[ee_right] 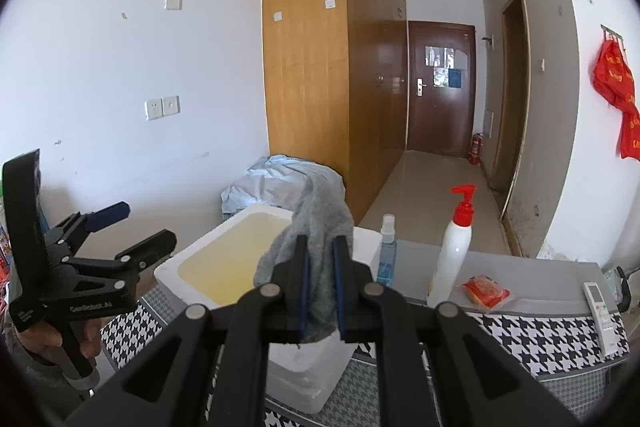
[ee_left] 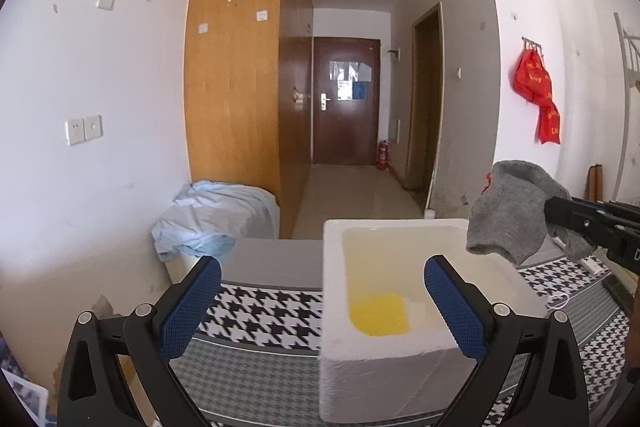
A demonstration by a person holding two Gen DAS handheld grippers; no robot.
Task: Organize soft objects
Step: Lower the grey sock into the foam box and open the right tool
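My right gripper (ee_right: 320, 247) is shut on a grey cloth (ee_right: 310, 227) and holds it up over the near right corner of a white foam box (ee_right: 168, 273). In the left wrist view the same cloth (ee_left: 508, 211) hangs from the right gripper (ee_left: 554, 217) above the box's right rim (ee_left: 332, 291). The box is open and has a yellow patch (ee_left: 380, 313) on its floor. My left gripper (ee_left: 322, 303) is open and empty, its blue pads (ee_left: 192, 307) spread in front of the box; it also shows at left in the right wrist view (ee_right: 140, 227).
The box stands on a houndstooth-covered surface (ee_right: 540, 331). On it to the right are a blue spray bottle (ee_right: 387, 251), a white pump bottle with red top (ee_right: 452, 251), a red packet (ee_right: 486, 291) and a remote (ee_right: 600, 311). A light blue bundle (ee_left: 216, 215) lies behind.
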